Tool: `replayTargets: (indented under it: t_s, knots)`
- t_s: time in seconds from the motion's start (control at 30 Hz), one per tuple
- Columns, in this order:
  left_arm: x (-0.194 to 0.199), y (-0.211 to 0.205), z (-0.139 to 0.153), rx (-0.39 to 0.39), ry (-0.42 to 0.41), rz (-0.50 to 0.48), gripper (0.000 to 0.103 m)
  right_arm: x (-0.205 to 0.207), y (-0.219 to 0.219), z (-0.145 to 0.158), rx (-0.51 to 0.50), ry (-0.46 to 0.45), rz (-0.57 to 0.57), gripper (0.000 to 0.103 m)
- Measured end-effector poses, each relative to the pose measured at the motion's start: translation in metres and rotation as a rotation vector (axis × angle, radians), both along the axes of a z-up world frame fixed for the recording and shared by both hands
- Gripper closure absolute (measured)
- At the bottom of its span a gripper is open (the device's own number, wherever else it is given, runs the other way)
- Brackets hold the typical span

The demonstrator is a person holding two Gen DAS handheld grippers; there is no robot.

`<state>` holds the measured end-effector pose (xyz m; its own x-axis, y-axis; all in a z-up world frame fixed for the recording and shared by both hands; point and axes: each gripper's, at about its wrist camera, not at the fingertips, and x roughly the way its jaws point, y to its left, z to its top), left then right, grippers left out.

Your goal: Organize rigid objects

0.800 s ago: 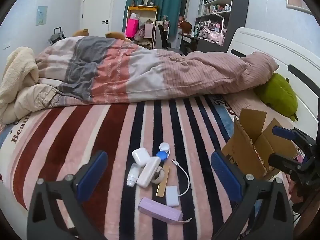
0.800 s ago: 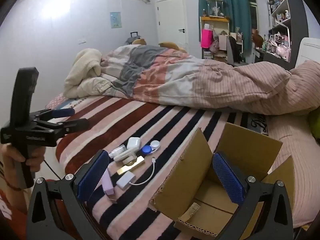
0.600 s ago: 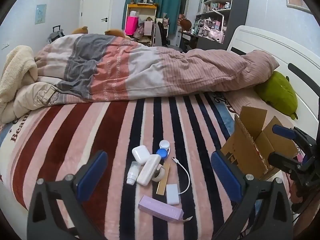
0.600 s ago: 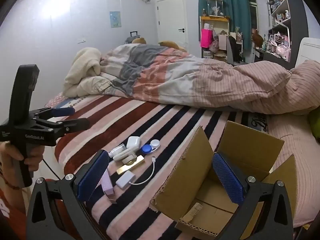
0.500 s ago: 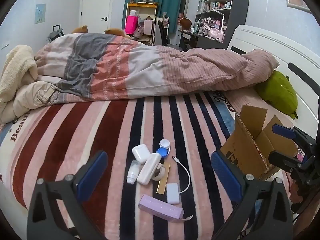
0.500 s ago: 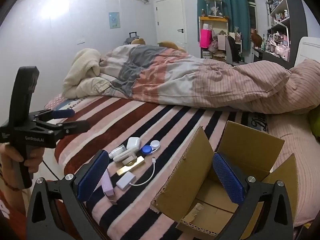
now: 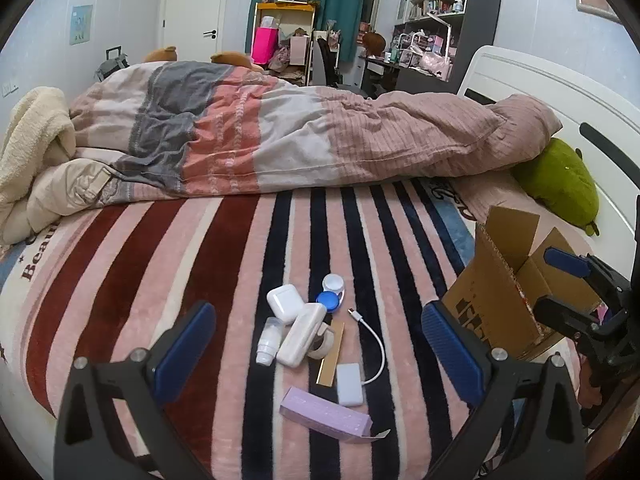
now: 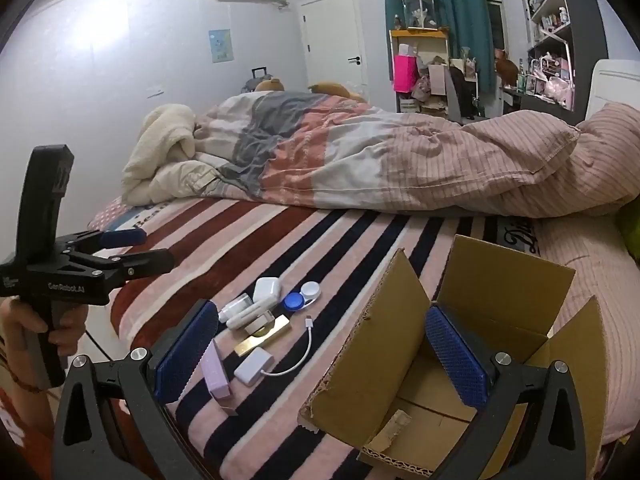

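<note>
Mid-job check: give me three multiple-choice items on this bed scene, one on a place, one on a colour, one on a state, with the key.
1. Where is the cardboard box relative to the small items, seen from the left wrist camera?
A. To their right
B. To their left
C. Under the duvet

2. What colour is the long flat box nearest the left claw?
A. Green
B. Lilac
C. Black

3. How is the right claw?
A. Shut on the white cable
B. Shut on a box flap
C. Open, holding nothing

Key: 1 A, the box stands at the right edge of that view. 2 B, its surface is pale purple. 3 C, both blue pads stand wide apart, with nothing pressed between them.
</note>
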<state>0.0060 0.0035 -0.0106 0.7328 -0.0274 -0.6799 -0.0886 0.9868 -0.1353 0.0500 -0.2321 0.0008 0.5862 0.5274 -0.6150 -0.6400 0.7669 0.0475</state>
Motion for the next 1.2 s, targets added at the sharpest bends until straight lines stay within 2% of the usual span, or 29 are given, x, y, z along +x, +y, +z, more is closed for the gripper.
replayTargets:
  t_s: [0.13, 0.5, 0.9, 1.2]
  knots:
    - [0.000, 0.000, 0.000, -0.004, 0.002, -0.007, 0.001, -0.002, 0.004, -0.007, -0.028, -0.021, -0.007, 0.000]
    - [-0.001, 0.000, 0.000, -0.004, 0.005, -0.009, 0.001, 0.001, 0.001, -0.010, 0.018, 0.001, 0.003, 0.000]
    - [0.000, -0.001, 0.000, -0.001, 0.005, -0.008, 0.001, -0.002, 0.003, -0.011, -0.019, -0.034, -0.011, 0.000]
    - [-0.001, -0.002, 0.000, -0.002, 0.005, -0.007, 0.001, -0.003, 0.003, -0.014, -0.003, -0.019, 0.009, 0.000]
